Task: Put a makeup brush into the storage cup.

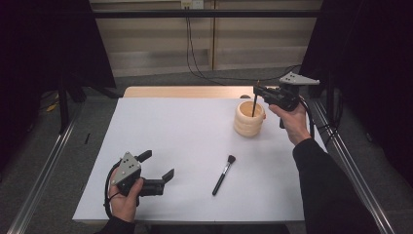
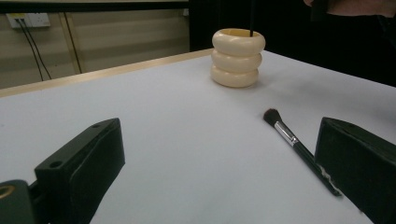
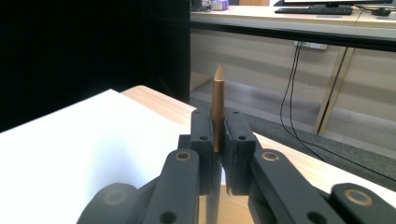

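The right tool [image 1: 256,90] pinches a thin, light, stiff brown stick [image 3: 217,109] near its top, above the cream ringed cup [image 1: 249,119] at 2 o'clock; the left tool [image 1: 158,165] rests open.

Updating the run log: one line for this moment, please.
right gripper: shut on thin brown-tipped brush over cream ringed holder | left gripper: open | black makeup brush: on table

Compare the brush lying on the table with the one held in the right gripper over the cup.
The brush on the table lies flat and free, bristles showing; the held brush stands upright, its lower end inside the cream ringed cup, so its bristles are hidden. The first is untouched beside the open left gripper; the second is clamped in the right gripper. Both have slim dark handles.
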Motion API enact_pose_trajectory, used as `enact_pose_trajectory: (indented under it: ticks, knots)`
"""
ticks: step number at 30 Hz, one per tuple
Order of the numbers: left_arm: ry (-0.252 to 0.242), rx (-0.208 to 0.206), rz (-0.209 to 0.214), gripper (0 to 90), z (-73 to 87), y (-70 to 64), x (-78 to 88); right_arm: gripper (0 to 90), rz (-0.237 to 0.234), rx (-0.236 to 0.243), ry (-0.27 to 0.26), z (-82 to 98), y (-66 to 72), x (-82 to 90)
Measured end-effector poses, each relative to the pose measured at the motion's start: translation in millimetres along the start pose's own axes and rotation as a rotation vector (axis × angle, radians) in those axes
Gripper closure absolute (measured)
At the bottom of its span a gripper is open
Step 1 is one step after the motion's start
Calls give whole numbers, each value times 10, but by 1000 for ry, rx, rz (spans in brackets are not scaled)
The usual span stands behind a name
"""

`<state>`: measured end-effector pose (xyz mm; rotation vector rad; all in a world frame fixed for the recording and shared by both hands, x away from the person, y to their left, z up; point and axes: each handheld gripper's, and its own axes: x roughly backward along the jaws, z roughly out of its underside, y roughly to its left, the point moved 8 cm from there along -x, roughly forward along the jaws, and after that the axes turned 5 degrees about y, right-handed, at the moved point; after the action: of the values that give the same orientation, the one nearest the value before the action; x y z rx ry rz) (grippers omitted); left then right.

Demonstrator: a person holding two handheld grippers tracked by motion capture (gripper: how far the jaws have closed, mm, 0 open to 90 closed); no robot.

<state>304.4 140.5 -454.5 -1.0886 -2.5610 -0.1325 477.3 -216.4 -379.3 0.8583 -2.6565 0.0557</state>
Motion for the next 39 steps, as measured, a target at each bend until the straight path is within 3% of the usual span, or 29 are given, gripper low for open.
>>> enact_pose_trajectory:
  ticks: [39]
  knots:
    - [-1, -10, -3, 15, 3, 16, 3, 829, -7, -46, 51, 494, -16, -98]
